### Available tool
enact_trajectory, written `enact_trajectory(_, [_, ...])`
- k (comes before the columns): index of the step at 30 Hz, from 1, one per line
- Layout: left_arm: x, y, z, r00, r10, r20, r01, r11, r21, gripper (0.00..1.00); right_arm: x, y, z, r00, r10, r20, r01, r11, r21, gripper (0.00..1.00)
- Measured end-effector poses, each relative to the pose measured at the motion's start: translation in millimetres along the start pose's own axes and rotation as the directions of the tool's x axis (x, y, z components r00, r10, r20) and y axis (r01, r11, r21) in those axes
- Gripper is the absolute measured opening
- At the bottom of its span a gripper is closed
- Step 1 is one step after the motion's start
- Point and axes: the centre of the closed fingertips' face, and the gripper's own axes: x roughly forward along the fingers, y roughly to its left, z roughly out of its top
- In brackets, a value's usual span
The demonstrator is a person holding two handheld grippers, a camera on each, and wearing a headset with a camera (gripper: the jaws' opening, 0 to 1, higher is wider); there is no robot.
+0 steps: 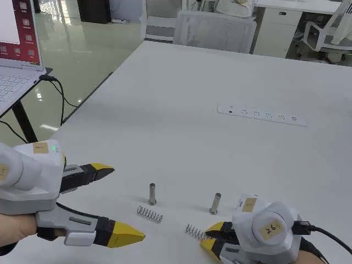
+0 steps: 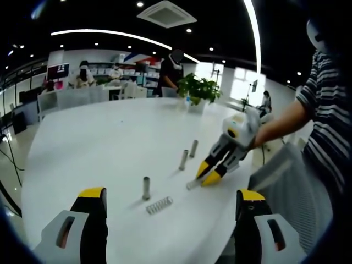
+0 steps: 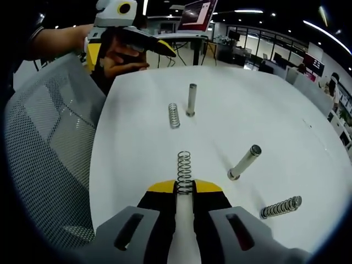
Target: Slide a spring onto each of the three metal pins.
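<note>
Head view: two pins (image 1: 152,193) (image 1: 215,203), two springs (image 1: 149,214) (image 1: 193,232); left jaws agape, right tight on one.

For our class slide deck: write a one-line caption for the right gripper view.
Right claw shut on a spring; two pins and two loose springs wait on the white table.

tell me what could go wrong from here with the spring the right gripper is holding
1. The right gripper pinches just one end of the spring, so most of it sticks out free. It may bend or flick away during threading.
2. The nearest pin stands upright on the bare table with no holder visible, so a misaligned push could topple it.
3. The left gripper is open and away from that pin, so nothing steadies it.
</note>
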Motion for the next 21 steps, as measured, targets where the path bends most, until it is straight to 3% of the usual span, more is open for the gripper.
enact_trajectory(9, [5.2,-13.6,-2.2,0.9980,-0.061,-0.017,0.061,0.998,0.007,0.91,-24.5,-2.8,10.9,0.9994,0.020,0.029,-0.018,0.998,-0.053,0.08])
enact_trajectory(21, [21.7,-38.5,-1.9,0.9852,-0.166,-0.041,0.167,0.986,0.014,0.80,-49.9,-7.0,12.8,0.9993,0.030,0.020,-0.027,0.988,-0.154,0.08])
